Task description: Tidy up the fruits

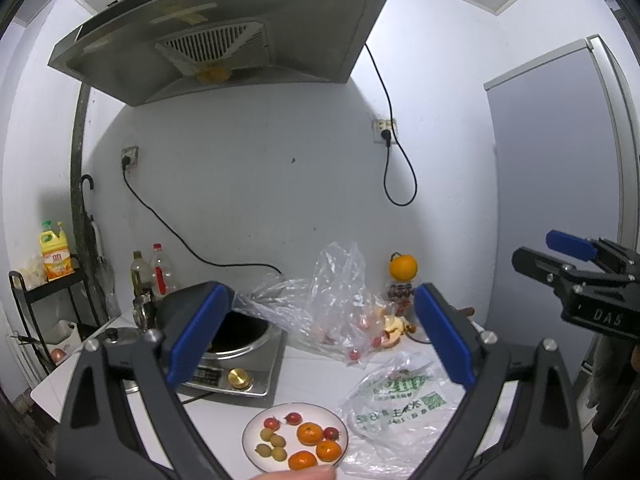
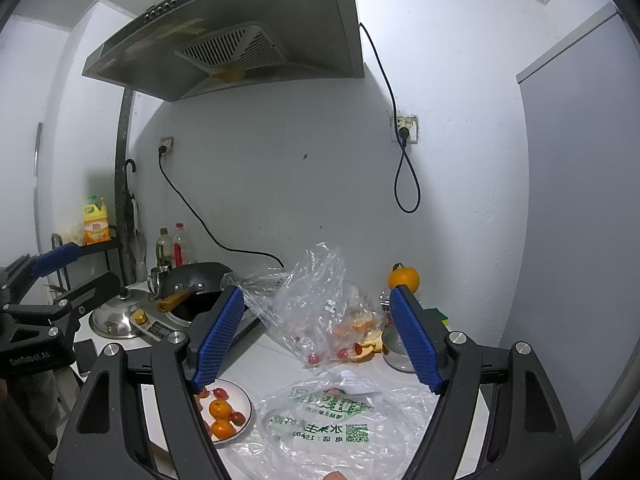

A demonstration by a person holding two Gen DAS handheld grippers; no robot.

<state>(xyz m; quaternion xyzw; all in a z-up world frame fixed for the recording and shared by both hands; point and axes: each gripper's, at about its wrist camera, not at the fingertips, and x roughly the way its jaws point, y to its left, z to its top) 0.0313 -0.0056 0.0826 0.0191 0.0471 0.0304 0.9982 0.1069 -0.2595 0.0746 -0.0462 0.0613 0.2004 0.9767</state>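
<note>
A white plate on the counter holds small oranges, red cherry tomatoes and green olive-like fruits. Behind it a clear plastic bag holds more small red fruit, with orange peel beside it. A large orange sits on something at the back. My left gripper is open above the plate, nothing between its blue pads. My right gripper is open and empty over a printed bag.
An induction cooker with a black wok stands at left, a pot lid and bottles beside it. A range hood hangs overhead. A black rack with a yellow detergent bottle stands far left. A fingertip shows at the bottom edge.
</note>
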